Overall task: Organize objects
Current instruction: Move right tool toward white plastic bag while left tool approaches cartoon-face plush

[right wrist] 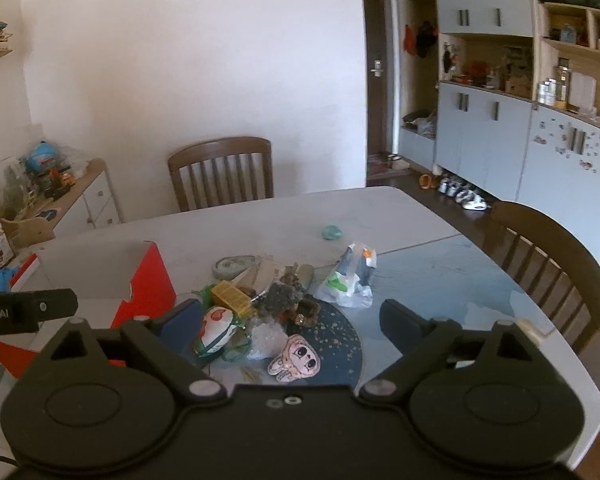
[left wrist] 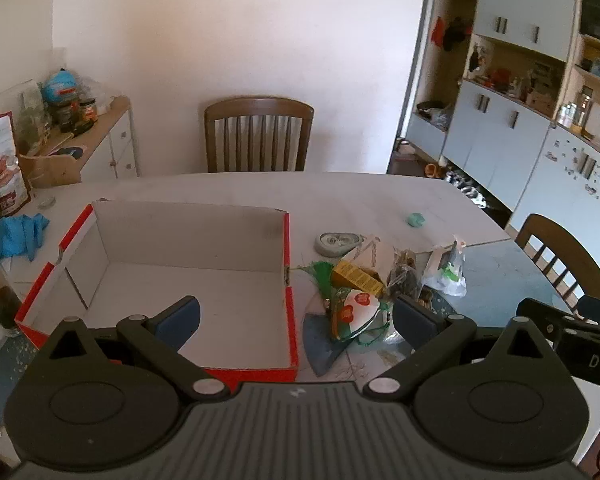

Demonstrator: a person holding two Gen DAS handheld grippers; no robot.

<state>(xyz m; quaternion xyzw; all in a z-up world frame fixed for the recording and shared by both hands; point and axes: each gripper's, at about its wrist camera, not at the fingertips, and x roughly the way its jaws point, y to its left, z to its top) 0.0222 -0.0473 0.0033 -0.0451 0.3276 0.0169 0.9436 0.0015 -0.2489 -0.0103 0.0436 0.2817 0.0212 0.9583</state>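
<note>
An empty red-and-white cardboard box (left wrist: 288, 280) lies open on the table, also in the right wrist view (right wrist: 148, 280). Right of it is a pile of small items: a yellow box (left wrist: 358, 276) (right wrist: 232, 298), a white pouch with red flowers (left wrist: 356, 310) (right wrist: 216, 328), a plastic bag (left wrist: 448, 276) (right wrist: 348, 280), a pink cartoon sticker (right wrist: 298, 362), a grey oval case (left wrist: 338, 242) (right wrist: 236, 264) and a teal lump (left wrist: 415, 220) (right wrist: 332, 232). My left gripper (left wrist: 296, 320) is open and empty over the box's right wall. My right gripper (right wrist: 292, 324) is open and empty above the pile.
Wooden chairs stand at the far side (left wrist: 258, 136) and the right side (right wrist: 556, 264) of the table. Blue gloves (left wrist: 18, 234) and a snack bag (left wrist: 2, 168) lie at the left. A cluttered sideboard (left wrist: 100, 132) is behind; cabinets (right wrist: 500, 140) line the right wall.
</note>
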